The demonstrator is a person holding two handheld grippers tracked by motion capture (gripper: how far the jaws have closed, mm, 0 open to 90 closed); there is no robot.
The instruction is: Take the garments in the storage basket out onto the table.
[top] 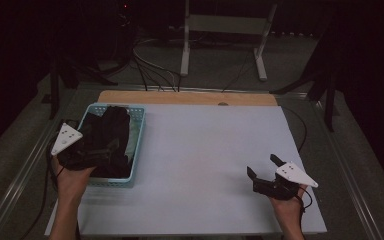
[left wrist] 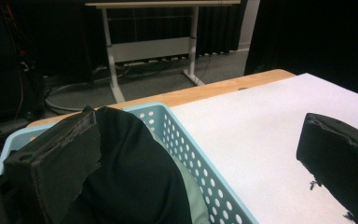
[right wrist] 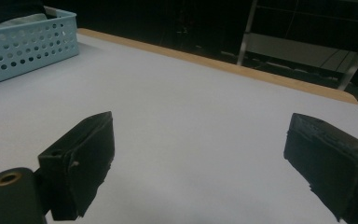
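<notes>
Left gripper (left wrist: 200, 158) gapes wide astride the blue basket's (left wrist: 205, 161) near wall, black cloth (left wrist: 135, 172) beside it.

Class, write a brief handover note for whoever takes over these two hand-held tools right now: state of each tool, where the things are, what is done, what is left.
Left tool: open, at the light blue basket, one jaw over the black garment, the other over the table beside the basket.
Right tool: open, holding nothing, above the bare white table top.
Black garment: heaped in the basket at the table's left side, something pale green under it.
Done: nothing taken out yet.
Left: probably grasp the garment and lift it onto the table.
</notes>
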